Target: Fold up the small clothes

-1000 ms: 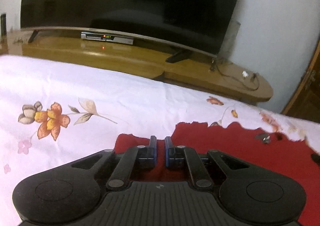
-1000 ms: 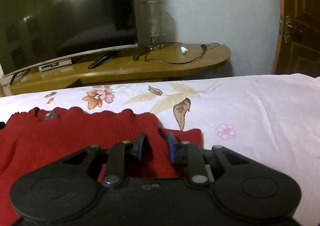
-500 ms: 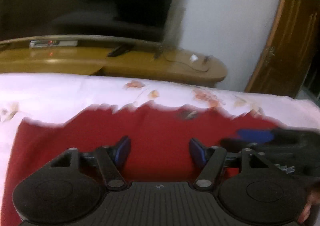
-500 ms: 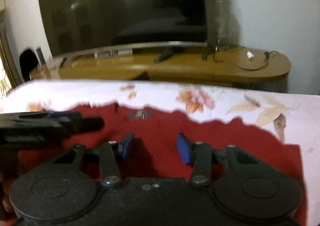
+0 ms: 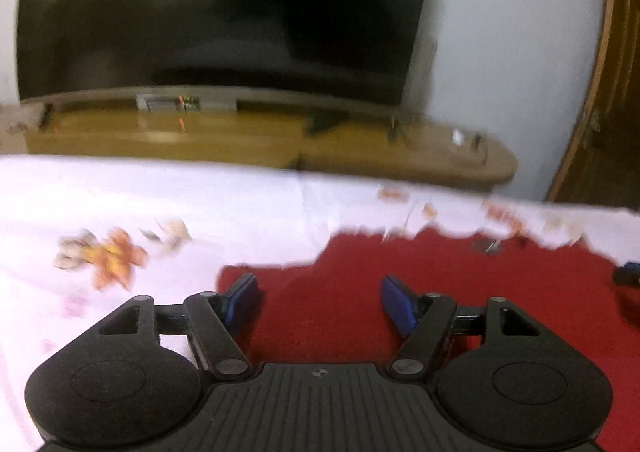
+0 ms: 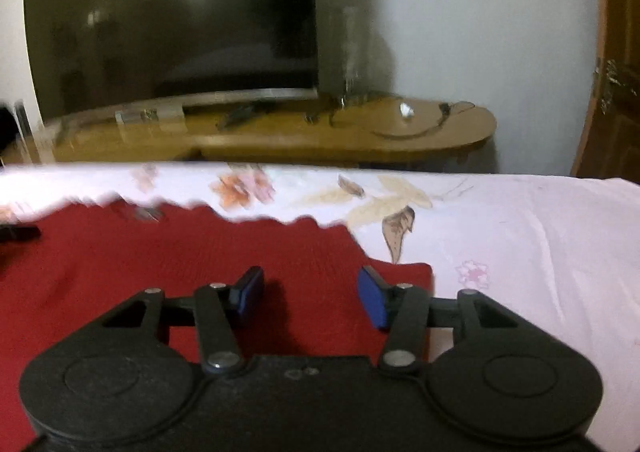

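Observation:
A red knitted garment (image 5: 420,284) lies flat on a white flowered bed sheet (image 5: 160,204), its far edge scalloped. My left gripper (image 5: 318,302) hovers over the garment's left end, its jaws opening, nothing between the blue pads. In the right wrist view the same red garment (image 6: 180,252) spreads to the left, and my right gripper (image 6: 310,296) sits above its right end near the corner, jaws opening and empty. The tip of the right gripper shows at the right edge of the left wrist view; the left one's tip shows at the left edge of the right wrist view.
Beyond the bed stands a wooden TV bench (image 5: 360,148) with a large dark television (image 5: 224,12), a set-top box (image 5: 184,104) and cables (image 6: 412,120). A wooden door (image 5: 608,92) is at the right. The sheet (image 6: 540,236) extends right of the garment.
Both grippers were shut on the garment's edges a second ago and now stand open above it. The views swung inward over the garment, then back outward toward its ends.

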Tool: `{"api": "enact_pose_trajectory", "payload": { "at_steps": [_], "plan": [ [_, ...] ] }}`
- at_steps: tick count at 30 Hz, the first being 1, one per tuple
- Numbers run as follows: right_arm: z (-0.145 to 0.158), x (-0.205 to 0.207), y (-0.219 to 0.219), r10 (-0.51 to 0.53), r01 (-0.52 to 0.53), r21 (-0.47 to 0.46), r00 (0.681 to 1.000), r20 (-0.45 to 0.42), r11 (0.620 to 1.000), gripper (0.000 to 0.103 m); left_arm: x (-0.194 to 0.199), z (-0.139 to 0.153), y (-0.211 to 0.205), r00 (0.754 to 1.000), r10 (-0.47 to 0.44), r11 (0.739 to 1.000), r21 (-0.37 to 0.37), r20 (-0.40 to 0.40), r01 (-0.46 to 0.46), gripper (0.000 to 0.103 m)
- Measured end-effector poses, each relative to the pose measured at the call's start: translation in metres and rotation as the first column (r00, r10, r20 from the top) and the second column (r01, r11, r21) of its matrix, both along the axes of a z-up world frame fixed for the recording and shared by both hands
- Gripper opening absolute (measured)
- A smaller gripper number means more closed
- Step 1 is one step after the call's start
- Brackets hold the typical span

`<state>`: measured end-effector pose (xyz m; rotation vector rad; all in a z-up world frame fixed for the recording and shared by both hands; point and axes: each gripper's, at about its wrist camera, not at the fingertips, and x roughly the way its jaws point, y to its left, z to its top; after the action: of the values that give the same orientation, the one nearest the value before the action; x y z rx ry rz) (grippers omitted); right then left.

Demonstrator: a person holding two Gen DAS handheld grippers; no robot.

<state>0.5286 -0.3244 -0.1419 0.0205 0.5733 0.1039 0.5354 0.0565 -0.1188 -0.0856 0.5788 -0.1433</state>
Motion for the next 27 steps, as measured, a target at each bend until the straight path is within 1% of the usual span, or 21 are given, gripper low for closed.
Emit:
{"api": "enact_pose_trajectory", "payload": {
  "at_steps": [1, 2, 3, 5, 7, 9, 10, 12, 13, 15, 16, 18, 19, 21, 22, 23, 24, 25, 27],
  "plan": [
    [0.008, -0.015, 0.005, 0.028, -0.028, 0.019, 0.999, 0.036, 0.999, 0.055, -0.013, 0.008, -0.005, 0.999, -0.026, 1.0, -0.002, 0.037, 0.026, 0.069],
    [0.014, -0.03, 0.014, 0.062, -0.063, 0.019, 0.996, 0.068, 0.998, 0.06, -0.022, 0.013, -0.016, 0.997, -0.061, 0.998, -0.022, 0.056, 0.063, 0.069],
    [0.015, -0.036, 0.023, 0.093, -0.095, 0.018, 0.993, 0.078, 0.995, 0.061, -0.025, 0.015, -0.026, 0.995, -0.085, 0.996, -0.037, 0.051, 0.087, 0.069],
    [0.013, -0.042, 0.052, 0.183, -0.185, 0.014, 0.981, 0.063, 0.983, 0.061, -0.029, 0.01, -0.058, 0.99, -0.141, 0.989, -0.046, 0.013, 0.142, 0.069],
    [0.005, -0.042, 0.076, 0.228, -0.228, -0.013, 0.973, 0.033, 0.974, 0.06, -0.032, 0.0, -0.08, 0.984, -0.175, 0.985, -0.018, -0.016, 0.174, 0.069],
    [-0.006, -0.035, 0.088, 0.227, -0.228, -0.044, 0.973, -0.036, 0.973, 0.059, -0.032, -0.017, -0.085, 0.983, -0.169, 0.984, 0.039, -0.074, 0.173, 0.069],
    [-0.011, -0.034, 0.087, 0.216, -0.219, -0.061, 0.975, -0.057, 0.974, 0.059, -0.037, -0.02, -0.08, 0.982, -0.183, 0.981, 0.056, -0.049, 0.185, 0.069],
    [-0.015, -0.039, 0.069, 0.199, -0.203, -0.096, 0.979, -0.053, 0.974, 0.059, -0.046, -0.017, -0.06, 0.982, -0.182, 0.978, 0.089, -0.047, 0.186, 0.069],
    [-0.014, -0.042, 0.056, 0.171, -0.176, -0.112, 0.984, -0.054, 0.978, 0.059, -0.049, -0.016, -0.047, 0.984, -0.17, 0.98, 0.101, -0.045, 0.174, 0.069],
    [-0.009, -0.054, 0.017, 0.102, -0.107, -0.113, 0.994, -0.049, 0.988, 0.058, -0.056, -0.016, -0.02, 0.985, -0.167, 0.981, 0.097, -0.033, 0.17, 0.069],
    [-0.008, -0.061, 0.0, 0.087, -0.091, -0.104, 0.995, -0.049, 0.99, 0.058, -0.055, -0.018, -0.013, 0.988, -0.152, 0.981, 0.114, -0.034, 0.155, 0.069],
    [-0.01, -0.068, -0.024, 0.042, -0.048, -0.101, 0.997, -0.062, 0.994, 0.058, -0.053, -0.018, -0.007, 0.989, -0.145, 0.986, 0.081, -0.037, 0.148, 0.069],
    [-0.011, -0.07, -0.028, 0.04, -0.045, -0.077, 0.997, -0.067, 0.996, 0.058, -0.05, -0.017, -0.011, 0.991, -0.128, 0.988, 0.079, -0.04, 0.131, 0.07],
    [-0.005, -0.069, -0.02, 0.01, -0.014, -0.068, 0.998, -0.057, 0.998, 0.058, -0.054, -0.006, -0.022, 0.995, -0.095, 0.993, 0.072, -0.034, 0.098, 0.07],
    [0.0, -0.073, -0.011, 0.005, -0.007, -0.061, 0.999, -0.039, 0.998, 0.058, -0.063, 0.002, -0.028, 0.993, -0.115, 0.992, 0.057, 0.001, 0.115, 0.07],
    [0.008, -0.08, 0.0, 0.023, -0.023, -0.038, 1.0, -0.009, 0.999, 0.059, -0.072, 0.008, -0.035, 0.99, -0.135, 0.99, 0.042, 0.033, 0.133, 0.07],
    [0.013, -0.086, 0.009, 0.043, -0.043, -0.019, 0.999, 0.013, 0.999, 0.059, -0.08, 0.012, -0.044, 0.988, -0.15, 0.988, 0.026, 0.041, 0.149, 0.07],
    [0.016, -0.094, 0.023, 0.072, -0.072, -0.007, 0.997, 0.027, 0.997, 0.059, -0.087, 0.013, -0.054, 0.985, -0.169, 0.985, 0.017, 0.036, 0.169, 0.07],
    [0.014, -0.106, 0.049, 0.14, -0.14, 0.001, 0.99, 0.017, 0.99, 0.059, -0.097, 0.007, -0.073, 0.981, -0.193, 0.981, 0.031, 0.014, 0.192, 0.07]
  ]
}}
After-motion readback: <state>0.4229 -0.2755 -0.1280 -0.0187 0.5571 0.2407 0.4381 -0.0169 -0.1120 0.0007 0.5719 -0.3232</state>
